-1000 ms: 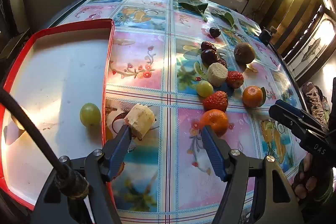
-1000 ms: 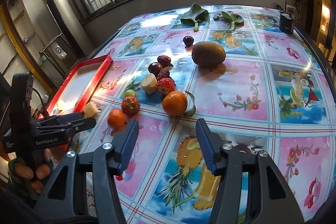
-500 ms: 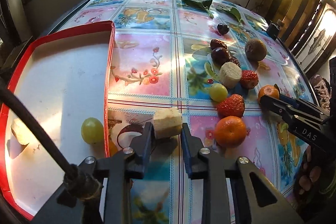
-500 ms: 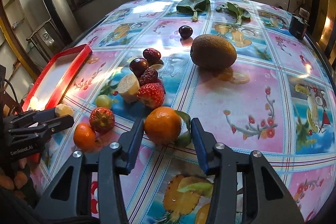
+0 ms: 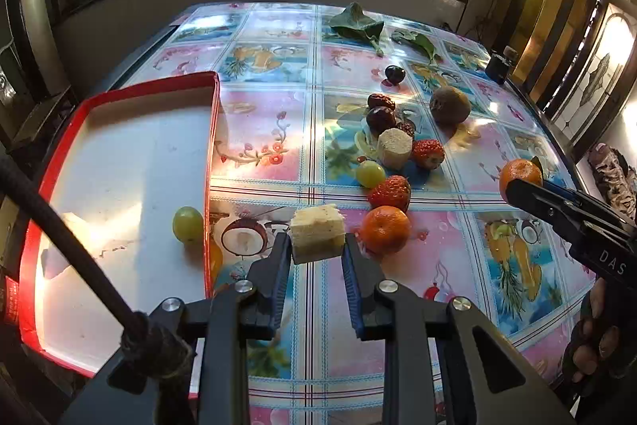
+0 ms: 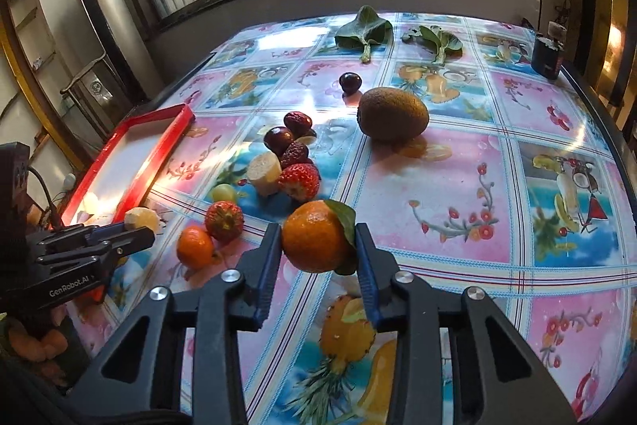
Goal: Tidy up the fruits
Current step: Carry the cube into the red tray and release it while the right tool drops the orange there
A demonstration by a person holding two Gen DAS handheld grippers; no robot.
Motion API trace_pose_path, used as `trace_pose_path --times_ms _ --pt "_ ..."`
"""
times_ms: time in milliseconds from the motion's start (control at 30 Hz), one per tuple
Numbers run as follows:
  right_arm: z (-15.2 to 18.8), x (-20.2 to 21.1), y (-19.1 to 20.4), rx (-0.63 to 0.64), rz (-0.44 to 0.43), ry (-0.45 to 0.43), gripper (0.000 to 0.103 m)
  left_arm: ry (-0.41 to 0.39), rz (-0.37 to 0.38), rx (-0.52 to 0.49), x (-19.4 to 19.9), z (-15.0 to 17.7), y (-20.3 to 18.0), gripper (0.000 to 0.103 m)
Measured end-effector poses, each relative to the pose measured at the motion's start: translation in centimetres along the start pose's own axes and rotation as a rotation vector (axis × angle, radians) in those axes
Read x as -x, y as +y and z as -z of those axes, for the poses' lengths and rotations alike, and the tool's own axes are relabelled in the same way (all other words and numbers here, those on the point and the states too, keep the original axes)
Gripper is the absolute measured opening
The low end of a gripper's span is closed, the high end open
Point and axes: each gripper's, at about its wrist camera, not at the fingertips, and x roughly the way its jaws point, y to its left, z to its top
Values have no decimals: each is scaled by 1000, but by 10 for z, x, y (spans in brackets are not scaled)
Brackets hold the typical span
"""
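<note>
My left gripper (image 5: 316,251) pinches the pale fruit chunk (image 5: 317,233) beside the red tray (image 5: 212,130). My right gripper (image 6: 317,245) is closing its jaws on the leafy orange (image 6: 314,234), both pads against it. The left view alone shows the tray's white floor with a green grape (image 5: 187,224) inside; the right view shows only the tray's rim. A second orange (image 5: 384,229), strawberries and a kiwi (image 6: 392,113) lie on the tablecloth (image 6: 438,186). A cable hides part of the tray.
</note>
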Motion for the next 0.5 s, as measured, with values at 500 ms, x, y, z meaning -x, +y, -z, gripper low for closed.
trace_pose_path --times_ms 500 --pt "6 24 59 92 -117 -20 38 -77 -78 14 30 5 16 25"
